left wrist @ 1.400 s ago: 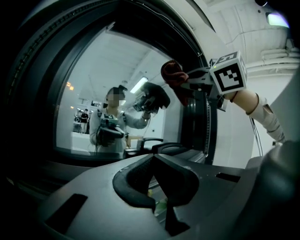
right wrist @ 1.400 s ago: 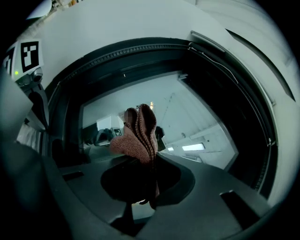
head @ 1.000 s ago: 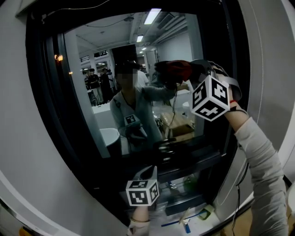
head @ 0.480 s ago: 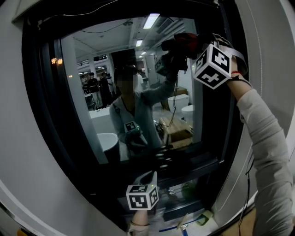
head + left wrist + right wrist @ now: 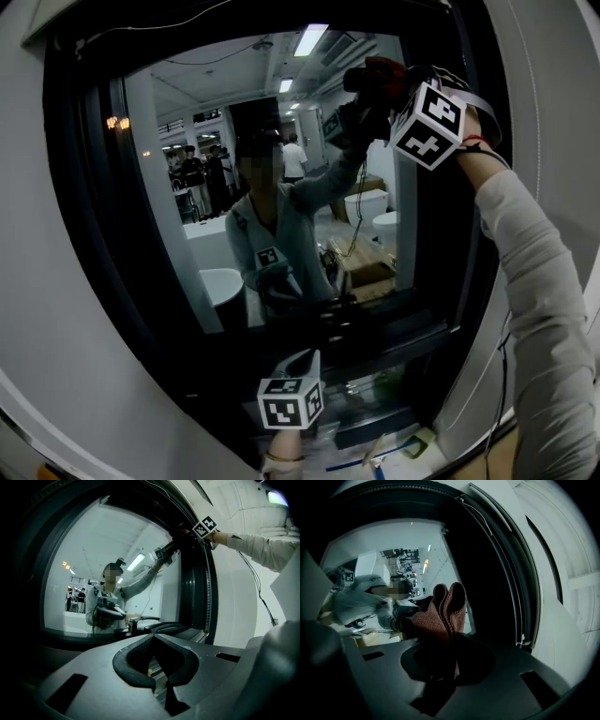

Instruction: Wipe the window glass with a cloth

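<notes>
**Inspector:** Left side first.

**Assistant:** The left gripper is hanging low at the near edge, under the window glass. Its jaws are lying together with nothing between them. It is taking no part in the wiping.

**Inspector:** The pane itself?

**Assistant:** It is mirroring the room and the person. No streak, smear or damp band is showing anywhere, so I am marking no area as finished.

**Inspector:** Right side.

**Assistant:** The right gripper is reaching up to the upper right corner of the glass, just beside the dark frame. Its jaws are pinching closed on the reddish cloth, and a folded wad is standing out past the tips. The cloth is meeting its own reflection, so I am reading it as pressed against the pane.

**Inspector:** Progress?

**Assistant:** Wiping is under way at that corner. I am judging the centre, the left side and the lower band as outstanding, since nothing shows them covered.
</notes>
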Demonstrator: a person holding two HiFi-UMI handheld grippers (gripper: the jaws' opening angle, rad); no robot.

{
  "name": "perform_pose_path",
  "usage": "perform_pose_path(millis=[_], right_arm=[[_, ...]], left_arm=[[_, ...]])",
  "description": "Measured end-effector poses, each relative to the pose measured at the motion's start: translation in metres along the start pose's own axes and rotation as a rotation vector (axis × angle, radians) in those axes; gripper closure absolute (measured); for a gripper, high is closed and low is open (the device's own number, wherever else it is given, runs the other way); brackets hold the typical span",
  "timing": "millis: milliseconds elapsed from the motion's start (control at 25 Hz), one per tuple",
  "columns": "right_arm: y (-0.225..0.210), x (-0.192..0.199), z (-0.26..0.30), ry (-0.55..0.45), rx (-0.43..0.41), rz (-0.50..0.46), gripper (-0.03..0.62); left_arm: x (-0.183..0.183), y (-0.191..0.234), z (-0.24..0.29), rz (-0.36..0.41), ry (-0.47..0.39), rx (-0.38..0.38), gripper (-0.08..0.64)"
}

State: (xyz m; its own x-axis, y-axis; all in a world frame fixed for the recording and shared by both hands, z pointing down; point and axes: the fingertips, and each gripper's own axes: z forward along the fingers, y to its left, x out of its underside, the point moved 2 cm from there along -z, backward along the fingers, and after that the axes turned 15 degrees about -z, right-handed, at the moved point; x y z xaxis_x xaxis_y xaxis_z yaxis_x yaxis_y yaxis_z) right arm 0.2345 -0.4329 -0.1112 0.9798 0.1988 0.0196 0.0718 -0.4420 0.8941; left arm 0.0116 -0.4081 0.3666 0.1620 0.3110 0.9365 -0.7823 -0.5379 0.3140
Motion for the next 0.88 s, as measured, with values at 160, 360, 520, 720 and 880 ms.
perform_pose_path(millis=[160, 360, 520, 720, 880], right_arm=[[0.011, 0.002, -0.002, 0.0, -0.02, 0.022, 0.538], [0.026, 0.002, -0.006, -0.016, -0.051, 0.057, 0.538], [0.055, 0.005, -0.015, -0.026, -0.079, 0.048, 0.538], [0.088, 0.004, -0.028, -0.036, -0.115, 0.044, 0.538], [0.101, 0.006, -0.036, -0.041, -0.135, 0.056, 0.538]], left_arm=[[-0.002, 0.004, -0.004, -0.001, -0.005, -0.005, 0.555], [-0.011, 0.0, -0.009, 0.004, -0.007, 0.001, 0.555], [-0.01, -0.002, -0.009, 0.01, 0.002, 0.009, 0.555], [-0.005, -0.003, -0.013, 0.006, 0.0, 0.01, 0.555], [-0.004, -0.007, -0.017, 0.005, -0.001, 0.011, 0.555]])
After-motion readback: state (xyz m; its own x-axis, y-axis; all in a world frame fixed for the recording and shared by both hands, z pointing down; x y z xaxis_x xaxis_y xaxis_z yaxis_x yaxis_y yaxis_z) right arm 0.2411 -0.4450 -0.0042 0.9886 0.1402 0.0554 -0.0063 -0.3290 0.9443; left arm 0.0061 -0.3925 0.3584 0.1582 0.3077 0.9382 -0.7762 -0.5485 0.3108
